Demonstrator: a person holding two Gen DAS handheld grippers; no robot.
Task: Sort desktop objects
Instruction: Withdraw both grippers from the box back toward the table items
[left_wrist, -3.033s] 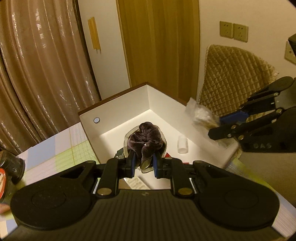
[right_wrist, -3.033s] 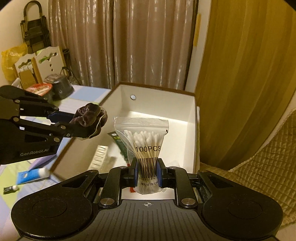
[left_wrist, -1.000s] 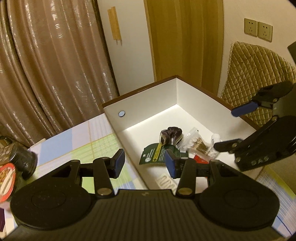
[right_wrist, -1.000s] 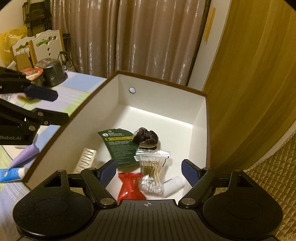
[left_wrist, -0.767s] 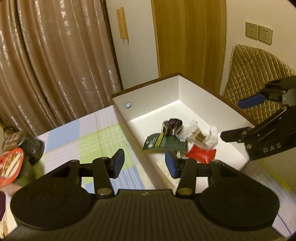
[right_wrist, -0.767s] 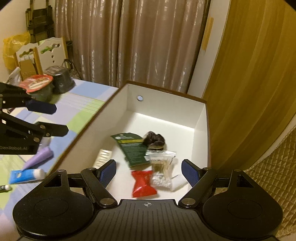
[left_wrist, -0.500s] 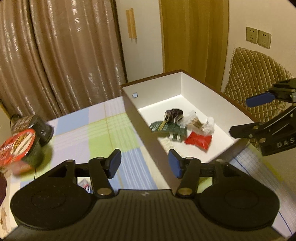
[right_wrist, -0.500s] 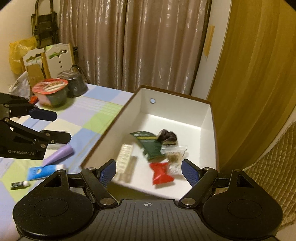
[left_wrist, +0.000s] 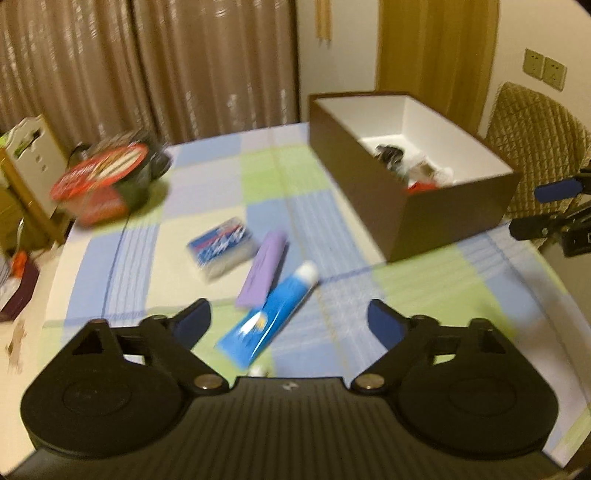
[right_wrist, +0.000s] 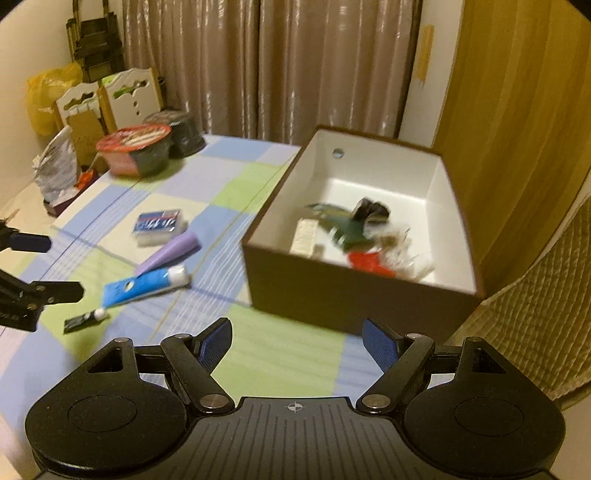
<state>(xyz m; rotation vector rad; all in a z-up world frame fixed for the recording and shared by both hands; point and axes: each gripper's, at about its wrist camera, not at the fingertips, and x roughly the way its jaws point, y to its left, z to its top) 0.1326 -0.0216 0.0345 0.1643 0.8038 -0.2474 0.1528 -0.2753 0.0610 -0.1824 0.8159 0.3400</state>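
Left gripper (left_wrist: 288, 323) and right gripper (right_wrist: 295, 339): both released, empty, above the checked tablecloth (right_wrist: 236, 192). Blue tube (left_wrist: 271, 315), purple tube (left_wrist: 264, 267) and blue packet (left_wrist: 221, 251) lie mid-table. Brown box (right_wrist: 314, 291) holds sorted items at the right edge. Curtains (right_wrist: 266, 66) behind.

The right gripper (right_wrist: 297, 345) is wide open and holds nothing. Ahead, a brown box (right_wrist: 332, 295) (white inside) has small things in it. A blue tube (right_wrist: 144, 286) and purple tube (right_wrist: 170, 251) lie on the checked cloth (right_wrist: 236, 192).
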